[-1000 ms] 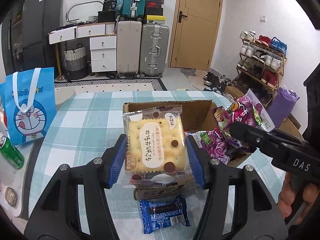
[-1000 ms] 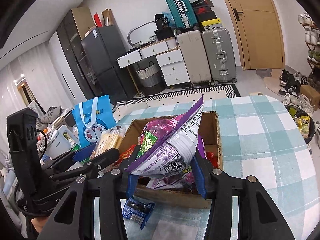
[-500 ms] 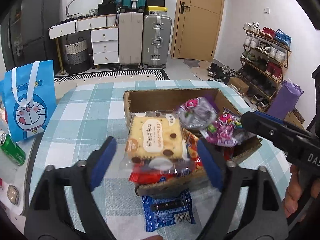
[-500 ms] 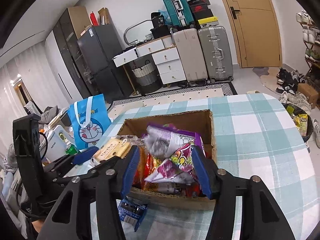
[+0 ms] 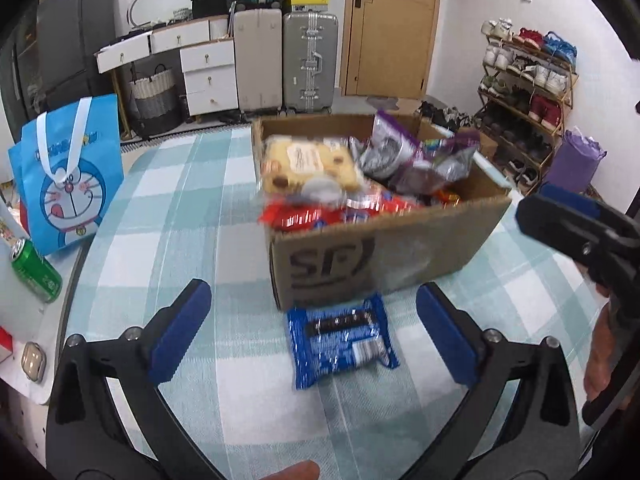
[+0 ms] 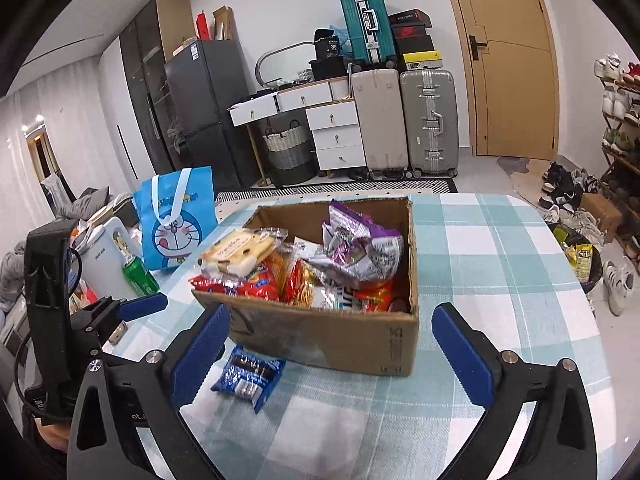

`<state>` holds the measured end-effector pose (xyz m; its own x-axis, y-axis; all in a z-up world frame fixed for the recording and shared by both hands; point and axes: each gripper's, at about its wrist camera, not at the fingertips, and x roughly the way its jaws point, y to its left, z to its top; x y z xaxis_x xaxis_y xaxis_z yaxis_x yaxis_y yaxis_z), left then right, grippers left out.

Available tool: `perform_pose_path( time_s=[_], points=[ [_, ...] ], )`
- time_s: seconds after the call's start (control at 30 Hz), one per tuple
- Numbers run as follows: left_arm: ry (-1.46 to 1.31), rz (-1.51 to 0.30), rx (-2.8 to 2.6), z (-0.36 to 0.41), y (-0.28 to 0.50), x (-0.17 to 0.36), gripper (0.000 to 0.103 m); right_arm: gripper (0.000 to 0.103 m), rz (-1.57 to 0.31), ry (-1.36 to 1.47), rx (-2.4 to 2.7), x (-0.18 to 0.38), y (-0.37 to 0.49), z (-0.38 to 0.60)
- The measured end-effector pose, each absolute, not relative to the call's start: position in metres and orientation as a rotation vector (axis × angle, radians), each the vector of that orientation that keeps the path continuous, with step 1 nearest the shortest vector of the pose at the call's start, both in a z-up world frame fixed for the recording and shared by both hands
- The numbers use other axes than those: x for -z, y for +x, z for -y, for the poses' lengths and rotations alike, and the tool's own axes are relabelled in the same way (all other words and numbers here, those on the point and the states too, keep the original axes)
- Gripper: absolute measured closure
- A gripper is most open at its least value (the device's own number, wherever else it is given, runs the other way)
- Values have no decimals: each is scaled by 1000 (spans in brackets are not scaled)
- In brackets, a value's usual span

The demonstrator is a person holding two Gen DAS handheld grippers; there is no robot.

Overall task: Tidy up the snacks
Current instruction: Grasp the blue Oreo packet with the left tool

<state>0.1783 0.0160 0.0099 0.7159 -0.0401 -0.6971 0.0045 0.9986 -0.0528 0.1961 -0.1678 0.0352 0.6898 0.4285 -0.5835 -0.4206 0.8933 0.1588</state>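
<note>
A cardboard box [image 5: 384, 248] [image 6: 352, 340] stands on the checked tablecloth, filled with snacks. A cracker pack [image 5: 308, 162] [image 6: 236, 252] lies on top at its left; a purple bag [image 5: 412, 156] [image 6: 360, 248] lies on top at its right. A blue snack packet [image 5: 340, 340] [image 6: 250, 372] lies on the table just in front of the box. My left gripper [image 5: 312, 332] is open and empty, with the blue packet between its fingers' line. My right gripper [image 6: 328, 344] is open and empty in front of the box.
A blue Doraemon bag [image 5: 68, 176] [image 6: 176, 216] and a green can [image 5: 36, 270] [image 6: 140, 274] stand at the table's left edge. A white kettle [image 6: 106, 256] is beside them. Suitcases, drawers and a shoe rack [image 5: 524, 92] stand beyond the table.
Both grippers opened and let go: the cracker pack and the purple bag now lie in the box. Both grippers pulled back toward the near side of the table.
</note>
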Motion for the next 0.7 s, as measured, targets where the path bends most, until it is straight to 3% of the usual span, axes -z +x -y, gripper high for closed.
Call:
perform_pose_path(
  time_s=[0.43, 0.47, 0.5, 0.57, 0.7],
  points=[
    [18, -925, 41, 7, 190, 65, 4, 1, -793, -2, -437, 17, 201, 179],
    [25, -924, 54, 11, 190, 66, 16, 1, -799, 0, -436, 20, 203, 180],
    [25, -926, 75, 12, 190, 66, 38, 1, -804, -2, -436, 22, 204, 180],
    [27, -925, 92, 14, 189, 67, 52, 1, -807, -5, -437, 25, 205, 179],
    [16, -862, 108, 11, 178, 56, 58, 1, -799, -4, -442, 24, 204, 180]
  ],
)
